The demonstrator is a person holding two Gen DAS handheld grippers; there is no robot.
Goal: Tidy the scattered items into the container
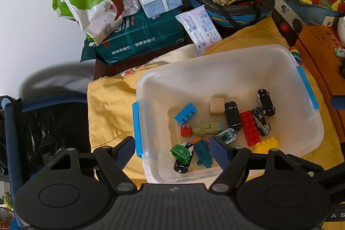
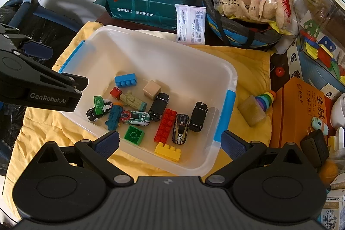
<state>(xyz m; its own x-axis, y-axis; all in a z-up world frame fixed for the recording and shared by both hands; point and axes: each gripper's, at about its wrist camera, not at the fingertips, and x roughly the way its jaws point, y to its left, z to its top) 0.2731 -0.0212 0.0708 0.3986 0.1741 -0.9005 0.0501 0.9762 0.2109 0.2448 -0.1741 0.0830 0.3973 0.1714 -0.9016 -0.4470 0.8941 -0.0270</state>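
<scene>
The container is viewed steeply from above and nearby in both wrist views, apparently from opposite near corners, its toys shared.

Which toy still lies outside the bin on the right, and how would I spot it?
Start at the clear plastic bin with blue latches on the yellow cloth. Just past its right-hand latch, beside the orange cardboard box, lies a tan wooden block with a rainbow stacking cone touching it. The block is plain, larger than the small wooden cube inside the bin.

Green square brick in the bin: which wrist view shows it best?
The right wrist view: the green square brick lies fully exposed on the floor of the bin, between the tongs. In the left wrist view I cannot make it out; a finger pad seems to cover that spot.
</scene>
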